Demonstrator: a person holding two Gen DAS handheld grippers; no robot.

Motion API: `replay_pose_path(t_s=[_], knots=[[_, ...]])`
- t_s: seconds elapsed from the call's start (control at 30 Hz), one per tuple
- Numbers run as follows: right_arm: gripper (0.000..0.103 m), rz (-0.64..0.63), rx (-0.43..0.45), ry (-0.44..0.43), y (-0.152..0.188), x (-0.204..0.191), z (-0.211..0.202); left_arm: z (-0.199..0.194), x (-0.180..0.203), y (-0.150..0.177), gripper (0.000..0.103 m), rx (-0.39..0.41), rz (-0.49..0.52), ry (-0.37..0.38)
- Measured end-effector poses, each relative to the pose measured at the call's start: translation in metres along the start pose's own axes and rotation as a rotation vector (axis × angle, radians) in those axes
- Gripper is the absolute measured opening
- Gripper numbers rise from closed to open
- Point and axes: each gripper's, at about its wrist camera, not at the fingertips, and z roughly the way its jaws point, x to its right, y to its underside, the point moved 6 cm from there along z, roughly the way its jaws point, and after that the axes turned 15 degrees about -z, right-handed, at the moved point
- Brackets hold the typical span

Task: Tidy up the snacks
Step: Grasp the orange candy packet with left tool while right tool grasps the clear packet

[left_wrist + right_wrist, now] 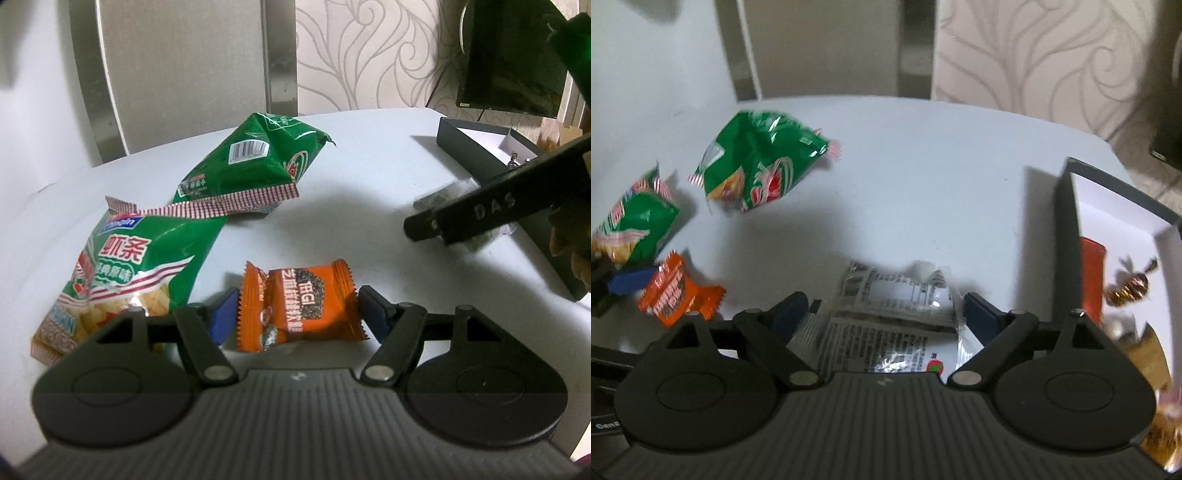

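Left of the orange packet (301,304), two green shrimp-stick bags (122,273) lie puffed, light and crushable. The left gripper (297,314) straddles the orange packet, its jaws apart at the crimped ends. Rightward, the right gripper (882,317) stands wide around a slippery clear packet (886,321), beside the black box (1067,236); take both midway.

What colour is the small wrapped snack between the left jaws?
Orange snack packet, with dark print; clearest in the left wrist view.
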Motion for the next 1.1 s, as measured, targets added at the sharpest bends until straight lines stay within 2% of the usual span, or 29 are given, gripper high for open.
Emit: replay_pose_path(t_s=[0.23, 0.43, 0.73, 0.8, 0.87, 0.9, 1.0, 1.1], knots=[[0.096, 0.105, -0.042, 0.032, 0.008, 0.001, 0.003, 0.000, 0.000, 0.000, 0.072, -0.002, -0.002, -0.002], [0.097, 0.052, -0.032, 0.081, 0.016, -0.016, 0.000, 0.000, 0.000, 0.000, 0.073, -0.002, -0.001, -0.002], [0.103, 0.039, -0.017, 0.052, 0.023, -0.011, -0.001, 0.000, 0.000, 0.001, 0.074, 0.001, 0.002, 0.005], [0.102, 0.031, -0.013, 0.051, 0.021, -0.012, 0.000, 0.000, 0.000, 0.001, 0.074, 0.001, 0.002, 0.004], [0.088, -0.008, 0.018, 0.035, 0.019, -0.016, -0.003, 0.000, 0.000, 0.001, 0.074, 0.001, 0.002, 0.005], [0.085, -0.013, 0.026, 0.022, 0.018, -0.017, -0.005, 0.000, 0.000, 0.001, 0.074, 0.001, 0.003, 0.005], [0.084, -0.017, 0.016, 0.017, 0.017, -0.019, -0.006, 0.000, 0.000, 0.001, 0.075, 0.000, 0.003, 0.006], [0.092, -0.021, 0.004, 0.007, 0.019, -0.021, -0.007, -0.001, 0.001, 0.002, 0.076, 0.000, 0.009, 0.010]])
